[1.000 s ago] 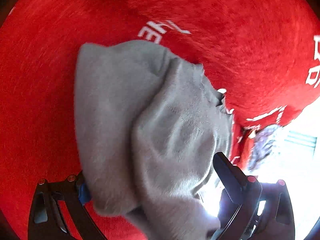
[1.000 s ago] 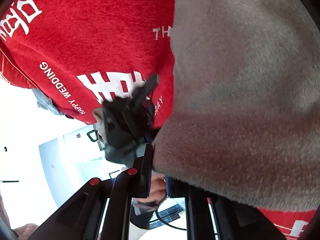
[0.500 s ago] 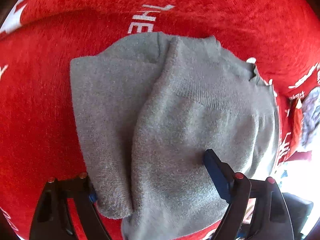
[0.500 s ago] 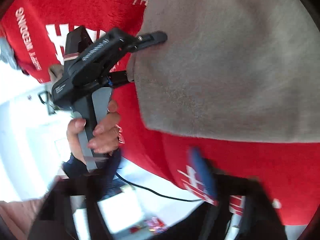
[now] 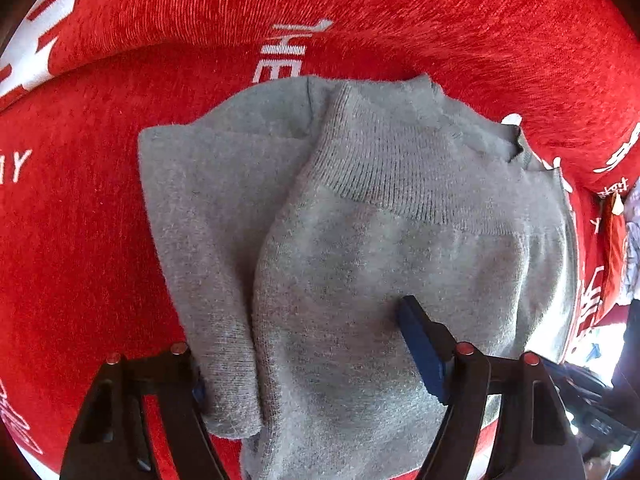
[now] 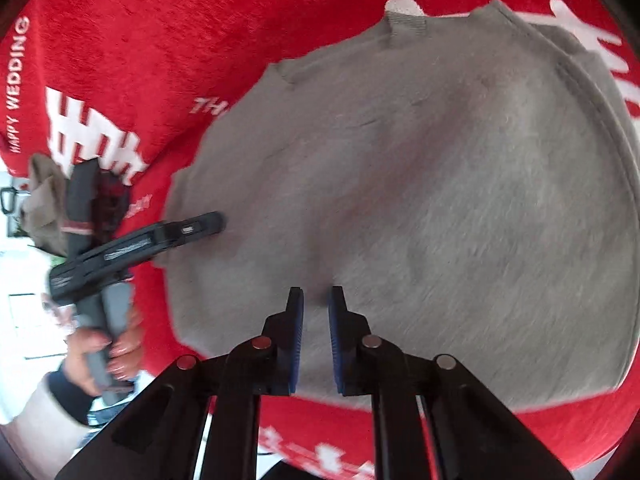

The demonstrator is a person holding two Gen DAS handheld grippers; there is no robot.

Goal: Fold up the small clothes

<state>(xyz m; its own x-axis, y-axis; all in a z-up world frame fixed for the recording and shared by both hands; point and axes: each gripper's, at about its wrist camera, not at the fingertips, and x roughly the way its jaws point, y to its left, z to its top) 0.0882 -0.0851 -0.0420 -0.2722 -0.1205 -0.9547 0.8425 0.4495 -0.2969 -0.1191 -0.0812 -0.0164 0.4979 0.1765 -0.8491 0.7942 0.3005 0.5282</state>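
Here the grey garment point(image 5: 360, 248) lay folded on the red cloth point(image 5: 80, 240), left tongs point(image 5: 304, 364) wide astride its near edge, right tongs point(image 6: 316, 304) nearly closed, empty, risking snagging the fold

Left wrist view: looks forward along the left claw point(image 5: 316, 364), close above the grey garment point(image 5: 360, 240) on the red cloth point(image 5: 80, 240). Right wrist view: close over the same grey garment point(image 6: 420, 180), facing along the right claw point(image 6: 316, 300). Shared: garment, red cloth point(image 6: 120, 40), and left claw point(image 6: 192, 229).
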